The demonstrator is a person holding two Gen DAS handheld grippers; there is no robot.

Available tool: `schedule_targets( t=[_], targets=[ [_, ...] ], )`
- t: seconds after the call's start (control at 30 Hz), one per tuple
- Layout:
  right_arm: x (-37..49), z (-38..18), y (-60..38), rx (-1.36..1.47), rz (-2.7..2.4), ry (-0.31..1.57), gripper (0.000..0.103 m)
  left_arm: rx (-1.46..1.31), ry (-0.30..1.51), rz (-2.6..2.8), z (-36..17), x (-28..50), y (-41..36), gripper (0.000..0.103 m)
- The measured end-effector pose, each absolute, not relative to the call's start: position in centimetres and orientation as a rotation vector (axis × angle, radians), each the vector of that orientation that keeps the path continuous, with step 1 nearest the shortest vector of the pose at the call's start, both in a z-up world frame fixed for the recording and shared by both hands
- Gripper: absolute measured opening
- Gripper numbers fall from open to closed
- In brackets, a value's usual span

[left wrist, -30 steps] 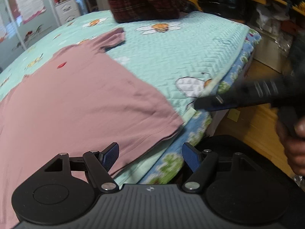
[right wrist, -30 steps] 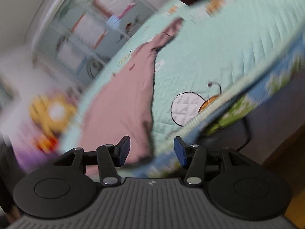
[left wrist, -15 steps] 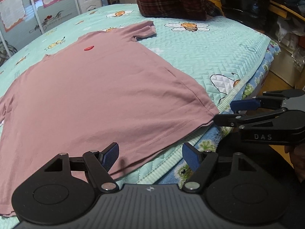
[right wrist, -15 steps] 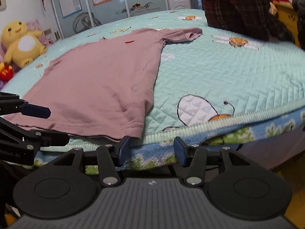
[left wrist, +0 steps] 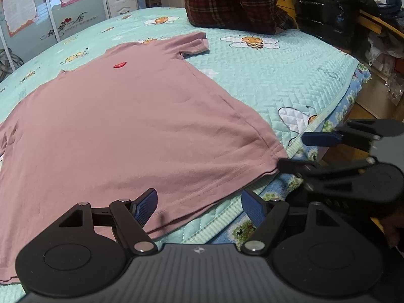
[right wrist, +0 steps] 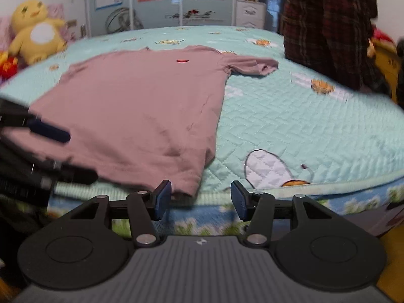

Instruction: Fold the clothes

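Note:
A dusty pink T-shirt (left wrist: 131,126) with a small red chest mark lies spread flat on the mint quilted bed (left wrist: 265,75), hem toward me. My left gripper (left wrist: 199,205) hovers open over the hem near the bed's front edge, nothing between its fingers. In the right wrist view the same T-shirt (right wrist: 141,111) fills the middle, and my right gripper (right wrist: 200,199) stands open just in front of its lower right hem corner. The right gripper (left wrist: 300,149) also shows in the left wrist view, beside that corner. The left gripper (right wrist: 73,156) appears blurred at the left edge.
A person in a plaid shirt (left wrist: 227,0) sits at the bed's far side. A yellow plush toy (right wrist: 35,30) rests at the far left. Black bags (left wrist: 328,7) and a wooden desk lie right of the bed. Cabinets (right wrist: 161,7) line the back wall.
Both grippers have swung up and steadied, coming closer to the T-shirt's hem. The right gripper moved in toward the lower right corner. Both stayed open.

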State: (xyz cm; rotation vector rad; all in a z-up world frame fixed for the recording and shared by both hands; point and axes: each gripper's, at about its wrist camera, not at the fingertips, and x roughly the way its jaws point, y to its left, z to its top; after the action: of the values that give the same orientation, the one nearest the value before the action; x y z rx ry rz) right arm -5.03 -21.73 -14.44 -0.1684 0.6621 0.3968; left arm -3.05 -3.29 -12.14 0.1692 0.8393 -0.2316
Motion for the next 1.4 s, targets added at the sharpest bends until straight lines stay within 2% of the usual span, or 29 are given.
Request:
schedule_targets(
  t=[0.13, 0.37, 0.63, 0.8, 0.87, 0.97, 1.03, 1.13, 1.27, 1.4],
  targets=[
    [-6.3, -15.0, -22.4, -0.253, 0.376, 0.607, 0.053, 0.163, 0.833, -0.233, -12.0, -3.2, -3.4, 0.079],
    [-5.0, -15.3, -21.1, -0.280, 0.374, 0.641, 0.053, 0.173, 0.825, -0.244, -11.9, -3.6, -3.8, 0.079],
    [-4.7, -14.7, -20.3, -0.267, 0.332, 0.562, 0.054, 0.140, 0.839, -0.233, -12.2, -3.4, -3.2, 0.079],
    [-3.8, -15.1, -19.3, -0.294, 0.358, 0.581, 0.056, 0.135, 0.842, -0.235, -12.3, -3.5, -3.2, 0.079],
    [-3.5, -15.3, -19.1, -0.296, 0.348, 0.598, 0.054, 0.132, 0.847, -0.235, -12.4, -3.5, -3.2, 0.079],
    [-3.4, -15.3, -19.3, -0.276, 0.348, 0.610, 0.044, 0.129, 0.852, -0.238, -12.6, -3.5, -3.2, 0.079],
    [-3.5, -15.5, -19.1, -0.287, 0.371, 0.620, 0.019, 0.129, 0.852, -0.241, -12.6, -3.5, -3.2, 0.079],
    [-3.8, -15.5, -18.5, -0.333, 0.384, 0.605, 0.000, 0.129, 0.846, -0.243, -12.4, -3.7, -3.1, 0.079],
    [-5.9, -14.0, -19.0, -0.442, 0.267, 0.477, 0.000, 0.114, 0.830, -0.237, -11.9, -4.1, -2.5, 0.079],
    [-7.5, -14.6, -18.1, -0.560, 0.240, 0.486, 0.000, 0.091, 0.827, -0.232, -11.8, -4.0, -2.1, 0.079]
  ],
)
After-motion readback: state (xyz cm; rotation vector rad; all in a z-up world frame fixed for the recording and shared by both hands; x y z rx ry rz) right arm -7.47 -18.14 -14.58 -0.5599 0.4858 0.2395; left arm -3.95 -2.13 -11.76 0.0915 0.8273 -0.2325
